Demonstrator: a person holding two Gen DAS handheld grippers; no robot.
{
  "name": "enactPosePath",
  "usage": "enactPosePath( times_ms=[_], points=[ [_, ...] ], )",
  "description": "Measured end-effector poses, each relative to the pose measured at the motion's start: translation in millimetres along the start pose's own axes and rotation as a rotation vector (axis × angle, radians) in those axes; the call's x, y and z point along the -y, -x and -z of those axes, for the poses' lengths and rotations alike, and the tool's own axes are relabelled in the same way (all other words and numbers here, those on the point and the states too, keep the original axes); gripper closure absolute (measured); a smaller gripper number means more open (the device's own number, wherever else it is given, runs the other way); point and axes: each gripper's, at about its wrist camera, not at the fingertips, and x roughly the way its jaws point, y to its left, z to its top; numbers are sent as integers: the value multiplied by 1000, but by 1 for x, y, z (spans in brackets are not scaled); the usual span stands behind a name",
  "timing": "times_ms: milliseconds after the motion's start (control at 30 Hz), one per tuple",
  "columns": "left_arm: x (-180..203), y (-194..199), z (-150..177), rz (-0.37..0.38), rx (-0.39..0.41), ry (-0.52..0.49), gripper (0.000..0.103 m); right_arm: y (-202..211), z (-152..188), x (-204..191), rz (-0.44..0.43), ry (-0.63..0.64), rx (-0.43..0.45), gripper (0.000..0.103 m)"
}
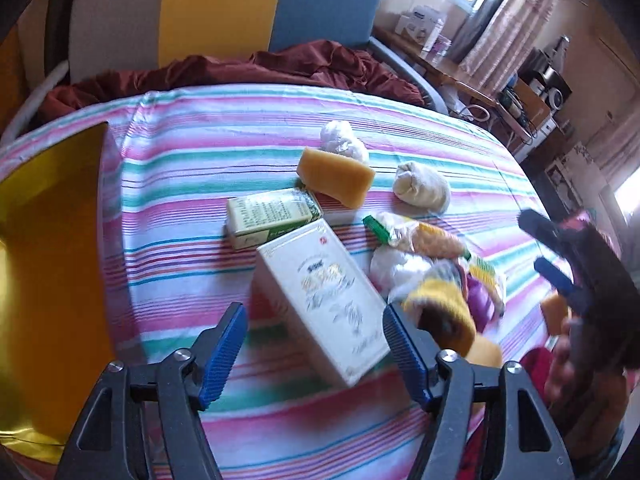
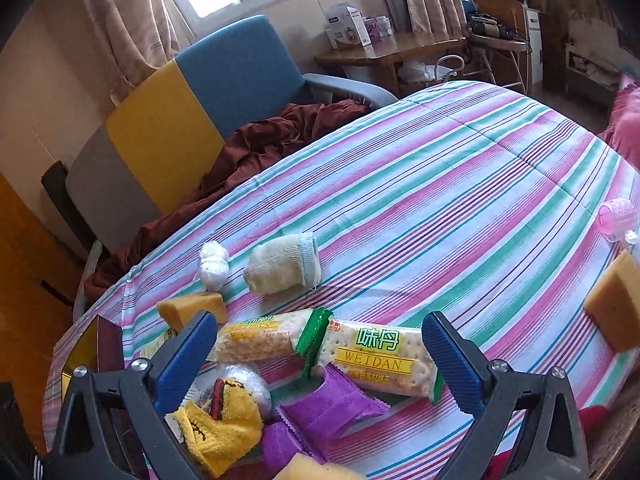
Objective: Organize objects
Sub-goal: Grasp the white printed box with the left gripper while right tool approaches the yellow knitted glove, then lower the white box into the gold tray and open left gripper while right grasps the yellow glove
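My left gripper (image 1: 314,350) is open, its blue pads either side of a tall white box (image 1: 320,300) lying on the striped cloth. Behind it lie a green-and-white box (image 1: 272,216), a yellow sponge (image 1: 336,176), a white wad (image 1: 344,142) and a cream sock roll (image 1: 422,186). My right gripper (image 2: 320,356) is open and empty above two cracker packs (image 2: 376,356), purple sachets (image 2: 332,404) and a yellow sock (image 2: 220,420). The right gripper also shows in the left wrist view (image 1: 548,256), at the right.
A gold-lined box (image 1: 48,280) stands open at the left. The round table's striped cloth (image 2: 460,200) stretches far right, with another sponge (image 2: 616,304) and a pink cup (image 2: 618,218) near its edge. A sofa with a maroon blanket (image 2: 260,144) sits behind.
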Motion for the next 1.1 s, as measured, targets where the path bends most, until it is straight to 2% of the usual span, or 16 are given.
enactPosePath(
  times_ms=[100, 267, 333, 400, 433, 500, 567, 600, 700, 833, 967, 1067, 1100],
  points=[
    [3, -21, -13, -10, -37, 37, 24, -1, 1, -3, -9, 12, -3, 0],
    [14, -46, -23, -54, -68, 13, 22, -2, 1, -3, -22, 12, -7, 0],
    [10, -53, -20, -60, -82, 11, 24, -3, 1, -3, -27, 14, -10, 0],
    [3, -57, -12, -48, -96, 15, 35, -3, 0, -4, -30, 14, -11, 0],
    [-1, -57, -6, -30, -100, 20, 36, -4, 0, -4, -32, 16, -14, 0],
    [-8, -47, 7, -6, -49, 6, 43, -5, 0, -7, -44, 27, -24, 0],
    [-12, -41, 16, 3, -30, -6, 45, -6, 2, -13, -58, 50, -32, 0],
    [-13, -35, 20, -3, -14, -10, 50, -6, 3, -16, -68, 64, -34, 0],
    [-19, -22, 29, -15, 7, -24, 50, -6, 7, -30, -143, 126, -53, 0],
    [-14, 3, 36, -3, 76, -75, 50, -6, 21, -61, -228, 265, -100, 1],
    [-10, 32, 39, 2, 150, -117, 50, -13, 32, -76, -247, 334, -170, 12],
    [-16, 48, 41, 11, 173, -110, 50, -17, 37, -79, -252, 357, -210, 22],
    [-20, 53, 42, 7, 180, -104, 50, -19, 39, -81, -248, 367, -225, 23]
  ],
)
